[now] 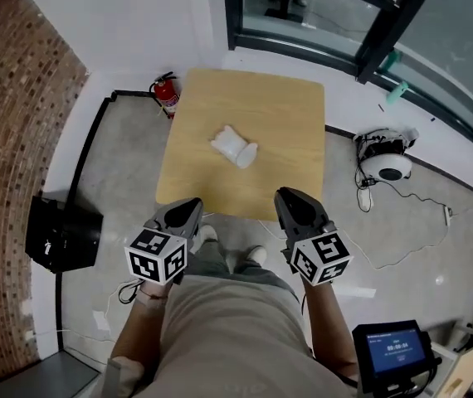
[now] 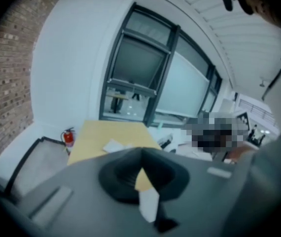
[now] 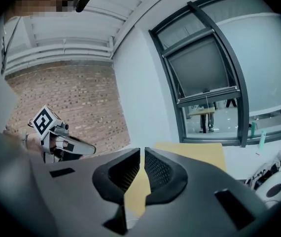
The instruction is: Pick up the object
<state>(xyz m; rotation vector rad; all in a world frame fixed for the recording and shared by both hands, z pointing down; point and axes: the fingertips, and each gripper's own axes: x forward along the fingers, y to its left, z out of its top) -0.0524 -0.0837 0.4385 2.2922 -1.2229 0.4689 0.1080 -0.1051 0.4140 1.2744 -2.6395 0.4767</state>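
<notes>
Now the left tool and right tool are shut and empty. The white object lies ahead, midway between them.

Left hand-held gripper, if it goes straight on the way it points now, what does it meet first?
Probably the wooden table, near its front edge. The white object lies farther on and seems slightly off that line, though depth is unclear.

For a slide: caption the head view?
Left gripper and right gripper, shut and empty, short of a wooden table bearing a white object.
</notes>
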